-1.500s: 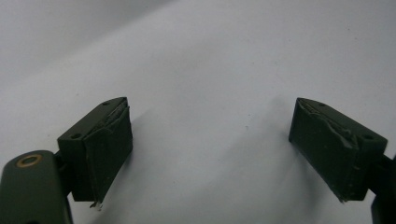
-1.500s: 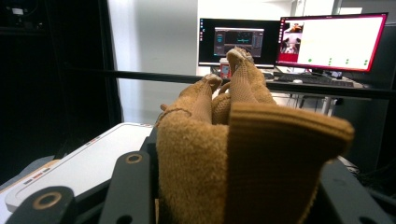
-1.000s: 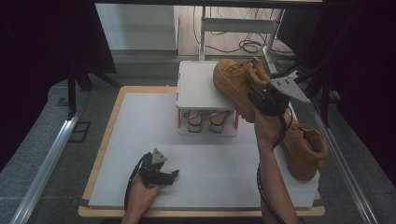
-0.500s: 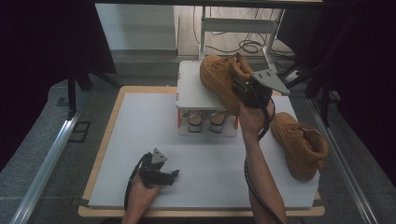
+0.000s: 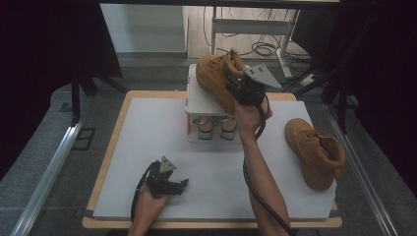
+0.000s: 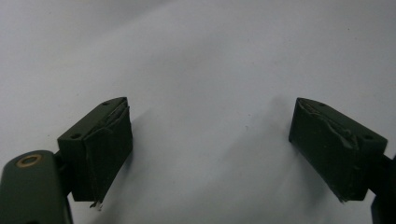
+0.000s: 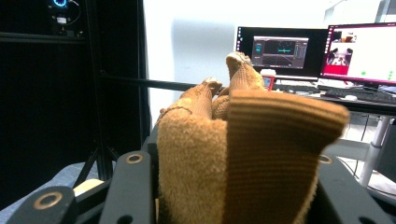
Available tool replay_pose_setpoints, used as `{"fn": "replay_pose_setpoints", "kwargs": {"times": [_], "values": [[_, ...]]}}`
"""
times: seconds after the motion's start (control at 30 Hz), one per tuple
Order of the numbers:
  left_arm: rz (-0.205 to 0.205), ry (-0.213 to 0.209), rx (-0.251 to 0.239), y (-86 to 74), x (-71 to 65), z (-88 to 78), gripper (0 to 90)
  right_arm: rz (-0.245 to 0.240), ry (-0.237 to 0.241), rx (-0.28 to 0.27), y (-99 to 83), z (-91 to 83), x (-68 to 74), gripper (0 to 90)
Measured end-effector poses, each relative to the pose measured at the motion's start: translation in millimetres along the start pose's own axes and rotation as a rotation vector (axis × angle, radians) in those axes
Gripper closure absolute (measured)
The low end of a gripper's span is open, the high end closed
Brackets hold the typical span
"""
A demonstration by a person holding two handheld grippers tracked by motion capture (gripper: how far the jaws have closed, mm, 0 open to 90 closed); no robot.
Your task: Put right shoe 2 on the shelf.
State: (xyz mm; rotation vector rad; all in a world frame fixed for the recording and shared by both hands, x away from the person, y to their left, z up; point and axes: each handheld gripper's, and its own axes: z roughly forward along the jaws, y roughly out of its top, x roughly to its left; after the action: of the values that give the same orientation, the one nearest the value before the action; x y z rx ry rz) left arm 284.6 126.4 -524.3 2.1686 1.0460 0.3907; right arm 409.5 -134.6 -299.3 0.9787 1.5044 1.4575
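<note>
Boot [image 5: 215, 79], clamped at its collar in the right gripper [image 5: 239, 91], has swung leftward over the white rack [image 5: 202, 101] at upper centre, apparently nearing placement, while the left gripper [image 5: 172, 186] rests open-jawed at lower left.

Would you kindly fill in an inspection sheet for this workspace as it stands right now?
Surface: white mat on a wood-edged table.
Job's things: one tan boot held over the white rack; second boot lying on the mat at right.
Clutter: a pair of shoes on the rack's lower shelf.
Grippers: right gripper shut on the boot's collar; left gripper open, resting on the mat.
Cables: one cable trails along the right forearm; floor cables behind the table.
Surroundings: monitors on a desk, dark curtains.
</note>
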Motion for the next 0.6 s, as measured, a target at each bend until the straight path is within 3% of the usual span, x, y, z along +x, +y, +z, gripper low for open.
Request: {"fn": "replay_pose_setpoints", "kwargs": {"times": [0.27, 0.6], "values": [[0.000, 0.000, 0.000, 0.0, 0.0, 0.0, 13.1, 0.022, -0.003, 0.002, -9.8, 25.5, 7.4, 55.3], [0.000, 0.000, 0.000, 0.0, -0.1, 0.0, 13.1, 0.056, 0.001, 0.010, -22.1, 37.8, 8.5, 50.0]]}}
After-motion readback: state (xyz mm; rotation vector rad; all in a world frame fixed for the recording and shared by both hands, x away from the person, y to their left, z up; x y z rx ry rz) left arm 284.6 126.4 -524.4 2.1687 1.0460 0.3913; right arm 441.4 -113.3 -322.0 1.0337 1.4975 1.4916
